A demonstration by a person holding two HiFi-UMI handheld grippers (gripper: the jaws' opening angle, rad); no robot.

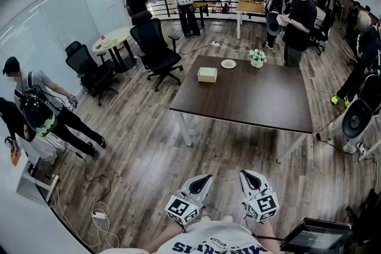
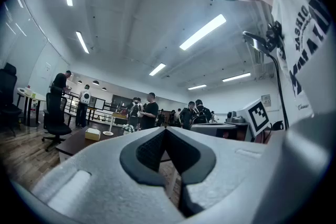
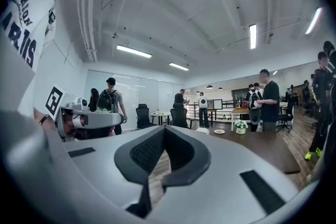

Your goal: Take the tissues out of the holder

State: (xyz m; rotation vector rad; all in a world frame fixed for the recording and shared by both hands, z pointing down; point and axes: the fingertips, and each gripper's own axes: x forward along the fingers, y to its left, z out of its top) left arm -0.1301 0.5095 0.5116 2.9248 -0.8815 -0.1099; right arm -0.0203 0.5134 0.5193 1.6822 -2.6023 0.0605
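Holding the two hand-held tools low and close to my body, I see in the head view that the grey left gripper (image 1: 205, 178) and the grey right gripper (image 1: 245, 175) point forward over the wooden floor (image 1: 149, 163), side by side and a little apart. In the left gripper view, the dark ribbed pads of the left gripper (image 2: 165, 131) are pressed together at the tips with nothing between them. The right gripper view shows the same for the right gripper (image 3: 164, 129): the jaws are closed on each other and hold nothing. The task's thing, a pale box-shaped tissue holder (image 1: 207, 74), stands on the large dark brown table (image 1: 262, 105) with white legs, well apart from both grippers and toward the far left part of the top. Near it, further back, are a small white round plate (image 1: 228, 63) and a small pot of white flowers (image 1: 257, 57). From here I cannot tell if a tissue stands out of the holder. I judge that the task is not yet begun and only the approach is in hand. The next move calls for walking to the table, spreading one gripper's jaws, and bringing them over the holder's top.
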